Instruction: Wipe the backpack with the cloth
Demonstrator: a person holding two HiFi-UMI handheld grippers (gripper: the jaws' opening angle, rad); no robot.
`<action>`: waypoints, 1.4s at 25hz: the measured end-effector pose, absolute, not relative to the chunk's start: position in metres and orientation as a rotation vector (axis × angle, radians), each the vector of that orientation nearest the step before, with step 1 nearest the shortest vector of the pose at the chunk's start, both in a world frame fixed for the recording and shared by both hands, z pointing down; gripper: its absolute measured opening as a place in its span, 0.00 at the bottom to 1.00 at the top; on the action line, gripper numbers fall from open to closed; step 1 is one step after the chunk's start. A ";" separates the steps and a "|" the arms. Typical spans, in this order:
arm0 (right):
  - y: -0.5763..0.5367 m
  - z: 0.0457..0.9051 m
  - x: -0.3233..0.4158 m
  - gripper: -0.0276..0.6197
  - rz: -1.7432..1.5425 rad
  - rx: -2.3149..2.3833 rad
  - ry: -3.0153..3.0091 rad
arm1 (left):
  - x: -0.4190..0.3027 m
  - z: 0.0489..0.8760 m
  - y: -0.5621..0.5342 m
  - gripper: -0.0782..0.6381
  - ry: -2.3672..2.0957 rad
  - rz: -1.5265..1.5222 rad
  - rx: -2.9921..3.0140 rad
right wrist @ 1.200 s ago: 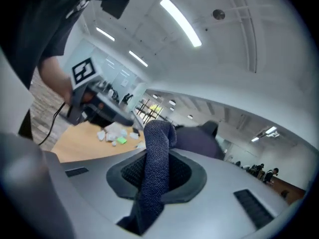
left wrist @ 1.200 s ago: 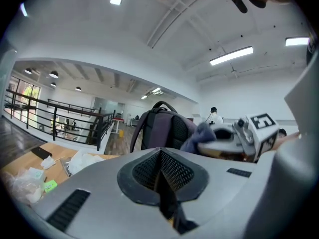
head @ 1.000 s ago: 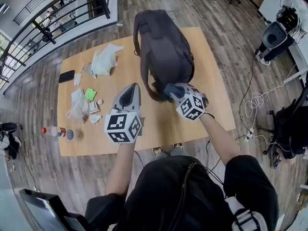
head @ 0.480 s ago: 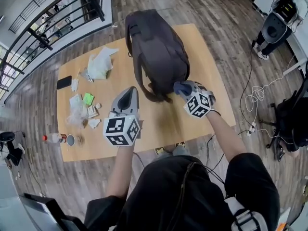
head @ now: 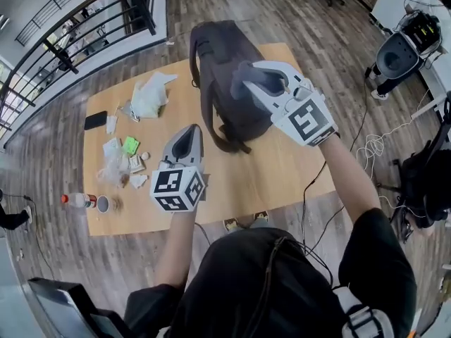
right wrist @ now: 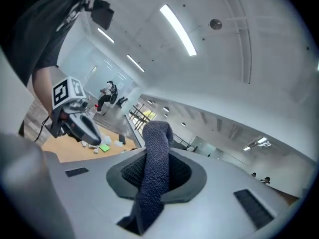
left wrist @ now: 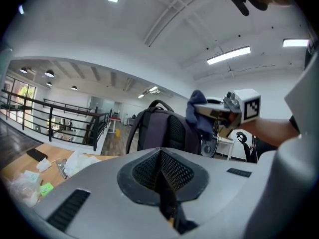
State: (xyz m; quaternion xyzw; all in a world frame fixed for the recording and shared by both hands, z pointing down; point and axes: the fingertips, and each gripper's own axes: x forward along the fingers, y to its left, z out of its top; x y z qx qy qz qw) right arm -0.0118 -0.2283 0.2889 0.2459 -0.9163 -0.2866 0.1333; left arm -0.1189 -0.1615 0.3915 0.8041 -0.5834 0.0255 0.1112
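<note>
A dark purple-grey backpack (head: 217, 48) stands upright on the wooden table (head: 282, 178), and it also shows in the left gripper view (left wrist: 159, 131). My right gripper (head: 254, 83) hangs in the air in front of the bag's upper half, shut on a dark blue-grey cloth (head: 244, 76). That cloth (right wrist: 153, 173) hangs out between the jaws in the right gripper view. Whether the cloth touches the bag I cannot tell. My left gripper (head: 188, 136) hovers over the table to the left of the bag's base, shut with nothing in it.
On the left half of the table lie a crumpled white bag (head: 149, 94), a black phone (head: 96, 120), a green scrap (head: 131, 144), small packets and a bottle (head: 77, 199). A black railing (head: 70, 37) runs at far left. Cables (head: 373, 146) and a grey machine (head: 402, 51) sit on the floor at right.
My right gripper, with the cloth in it, has risen from beside the backpack's base near the table to high up in front of the bag. The left gripper has stayed put.
</note>
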 end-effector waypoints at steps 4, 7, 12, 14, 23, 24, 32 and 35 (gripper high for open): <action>-0.236 0.293 -0.043 0.14 -0.933 0.602 -2.521 | -0.118 0.390 -0.157 0.13 -1.725 0.052 2.351; -0.213 0.319 -0.031 0.14 -0.905 0.707 -2.596 | -0.115 0.395 -0.150 0.13 -1.717 0.060 2.350; -0.199 0.404 -0.010 0.14 -0.695 0.782 -2.729 | -0.115 0.413 -0.151 0.13 -1.703 0.109 2.317; -0.201 0.457 -0.016 0.14 -0.673 0.735 -2.668 | -0.114 0.419 -0.153 0.13 -1.693 0.125 2.315; -0.202 0.689 0.018 0.14 -0.418 0.390 -2.186 | -0.104 0.426 -0.139 0.13 -1.674 0.181 2.318; -0.209 0.697 0.031 0.14 -0.380 0.405 -2.148 | -0.107 0.427 -0.138 0.13 -1.680 0.183 2.310; -0.217 0.605 0.050 0.14 -0.602 0.326 -2.154 | -0.121 0.429 -0.129 0.13 -1.701 0.161 2.276; -0.209 0.501 0.022 0.14 -0.827 0.364 -2.257 | -0.119 0.421 -0.133 0.13 -1.688 0.130 2.304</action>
